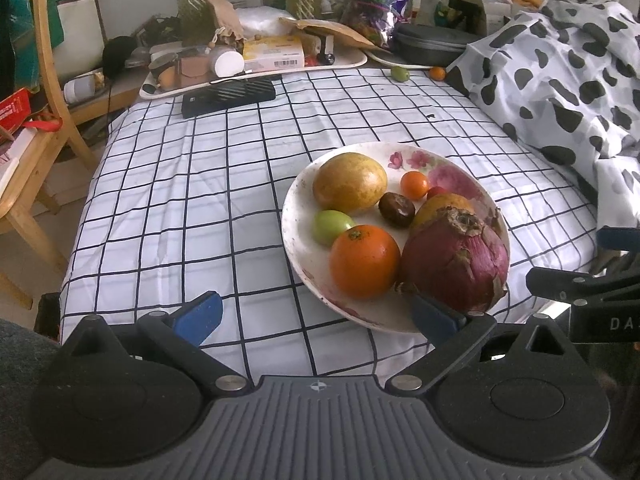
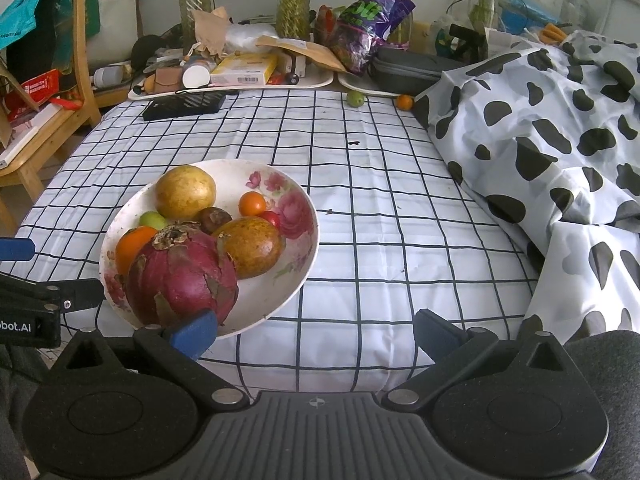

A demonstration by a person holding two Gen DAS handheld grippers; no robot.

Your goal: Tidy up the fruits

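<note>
A flowered white plate point(image 1: 296, 216) point(image 2: 304, 216) on the checked cloth holds a dragon fruit point(image 1: 456, 260) point(image 2: 184, 276), an orange point(image 1: 364, 262) point(image 2: 132, 246), two yellow-brown round fruits point(image 1: 350, 182) point(image 2: 252, 246), a green fruit point(image 1: 330, 224), a dark fruit point(image 1: 396, 209) and small tomatoes point(image 1: 415, 184) point(image 2: 252, 203). A green fruit point(image 2: 355, 99) point(image 1: 400, 73) and a small orange one point(image 2: 405, 101) point(image 1: 437, 73) lie at the cloth's far edge. My left gripper point(image 1: 320, 316) is open at the plate's near rim. My right gripper point(image 2: 316, 334) is open, its left finger near the dragon fruit.
A spotted blanket point(image 2: 540, 140) is heaped along the right. At the back stand cluttered trays point(image 2: 232, 80), a black case point(image 2: 408, 68), a black flat box point(image 2: 184, 106) and vases. A wooden chair point(image 1: 36, 128) stands at the left.
</note>
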